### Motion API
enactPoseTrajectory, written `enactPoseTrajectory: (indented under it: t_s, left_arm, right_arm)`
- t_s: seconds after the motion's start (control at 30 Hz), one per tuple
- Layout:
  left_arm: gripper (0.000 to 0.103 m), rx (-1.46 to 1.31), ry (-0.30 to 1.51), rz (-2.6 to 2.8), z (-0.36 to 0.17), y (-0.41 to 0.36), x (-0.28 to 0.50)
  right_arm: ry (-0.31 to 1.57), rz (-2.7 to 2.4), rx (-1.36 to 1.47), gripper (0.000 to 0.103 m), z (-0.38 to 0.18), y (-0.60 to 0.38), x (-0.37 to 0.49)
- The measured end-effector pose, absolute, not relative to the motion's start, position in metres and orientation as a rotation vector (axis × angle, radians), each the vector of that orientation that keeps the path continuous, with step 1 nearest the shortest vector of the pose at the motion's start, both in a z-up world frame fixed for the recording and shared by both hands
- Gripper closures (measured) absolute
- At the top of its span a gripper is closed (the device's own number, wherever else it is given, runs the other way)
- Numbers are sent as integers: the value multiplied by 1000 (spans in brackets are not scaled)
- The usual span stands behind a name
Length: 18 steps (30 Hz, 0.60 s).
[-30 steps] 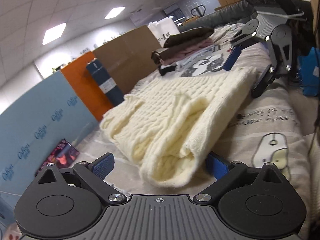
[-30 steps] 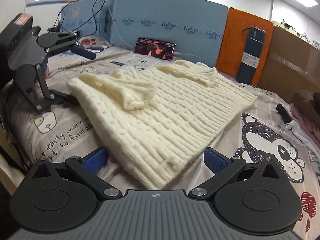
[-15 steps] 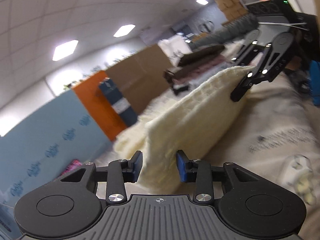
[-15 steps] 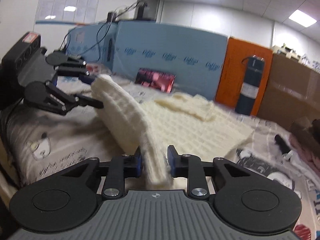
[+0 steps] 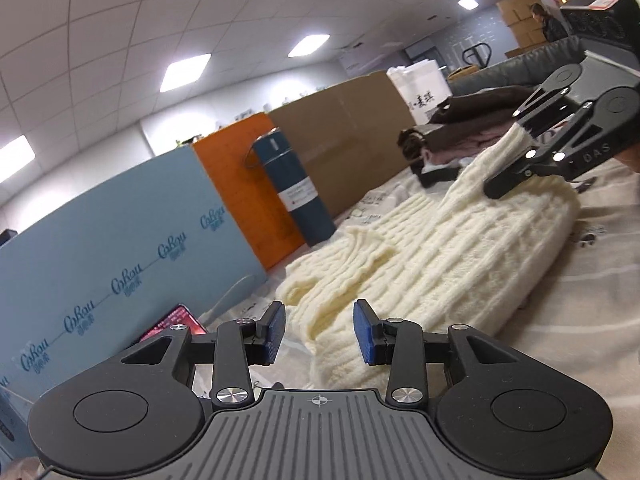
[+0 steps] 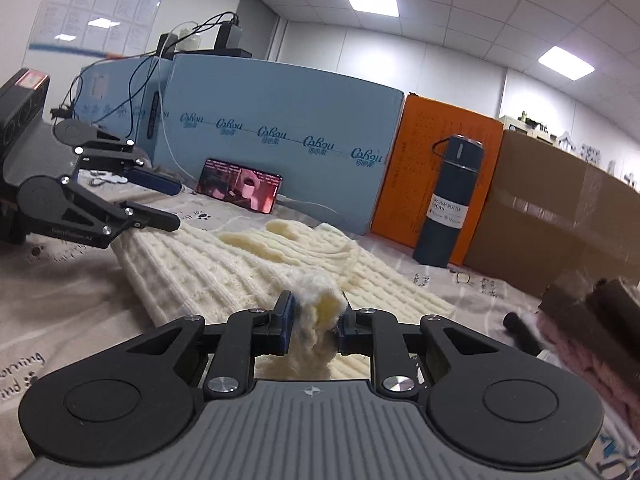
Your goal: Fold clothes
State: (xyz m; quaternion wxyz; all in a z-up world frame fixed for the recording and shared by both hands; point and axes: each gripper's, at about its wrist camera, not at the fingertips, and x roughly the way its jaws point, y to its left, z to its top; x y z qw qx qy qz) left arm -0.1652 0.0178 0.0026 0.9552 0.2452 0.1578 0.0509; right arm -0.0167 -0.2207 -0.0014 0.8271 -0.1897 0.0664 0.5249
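A cream cable-knit sweater [image 5: 460, 248] lies spread on the printed bedsheet [image 5: 580, 320]. My left gripper [image 5: 320, 334] has a thick fold of its near edge between the blue pads, and the jaws stay partly apart around it. In the right wrist view, the left gripper [image 6: 176, 206] sits at the sweater's [image 6: 248, 280] left corner. My right gripper [image 6: 314, 322] is shut on a bunched corner of the knit. From the left wrist view, the right gripper [image 5: 508, 156] holds that corner raised above the bed.
A dark blue vacuum bottle [image 6: 450, 200] stands at the back by an orange board [image 6: 432, 160]. A lit phone [image 6: 240, 192] leans on the blue foam panel [image 6: 280, 120]. A cardboard box [image 6: 560, 208] and a pile of dark and pink clothes [image 5: 472, 132] sit far right.
A second ago both grippers stood open at the sweater's near edge. Both then closed on it, lifted it, and carried it across toward the back panels.
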Motion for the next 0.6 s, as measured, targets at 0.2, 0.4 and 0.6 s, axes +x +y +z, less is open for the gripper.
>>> enactPoseTrajectory:
  t_s: [0.2, 0.4, 0.6]
  left_arm:
    - [52, 415, 405, 137, 0, 31, -147]
    - [46, 350, 480, 129, -1, 41, -134]
    - [30, 309, 462, 153, 3, 49, -138]
  right_arm:
    - [149, 1071, -585, 81, -13, -197, -11]
    - [179, 1047, -691, 62, -20, -184, -3]
    - [173, 988, -667, 39, -19, -191, 1]
